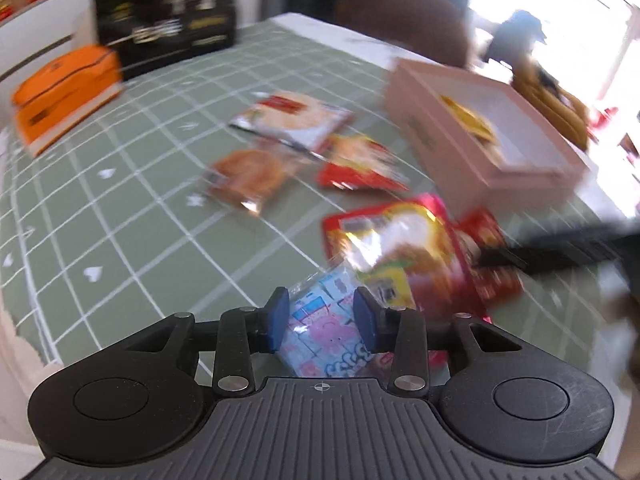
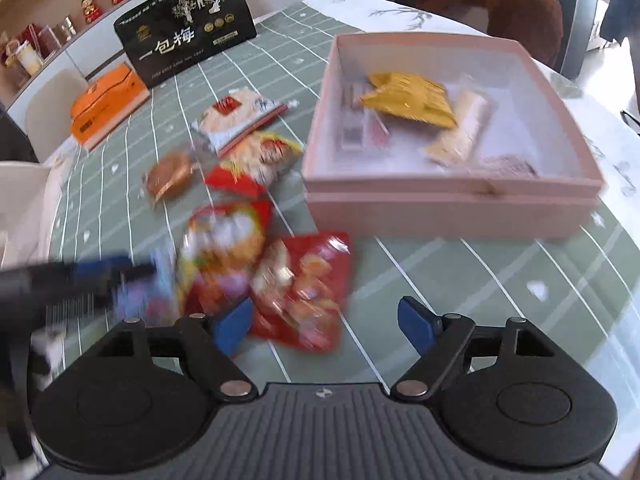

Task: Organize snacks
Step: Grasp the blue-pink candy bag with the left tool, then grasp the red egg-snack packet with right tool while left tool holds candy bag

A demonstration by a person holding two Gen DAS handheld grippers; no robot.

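Our left hand-held gripper [image 1: 322,314] has its blue pads either side of a pale blue and pink crinkly plastic snack packet [image 1: 320,328], though blur stops us telling whether they grip it; our right hand-held gripper [image 2: 325,322] hangs spread wide over a red foil snack bag [image 2: 300,292]. We judge this a pick-up step. Next, each packet needs carrying to the open pink cardboard box [image 2: 452,210] at far right on the green grid-patterned surface [image 2: 440,272].
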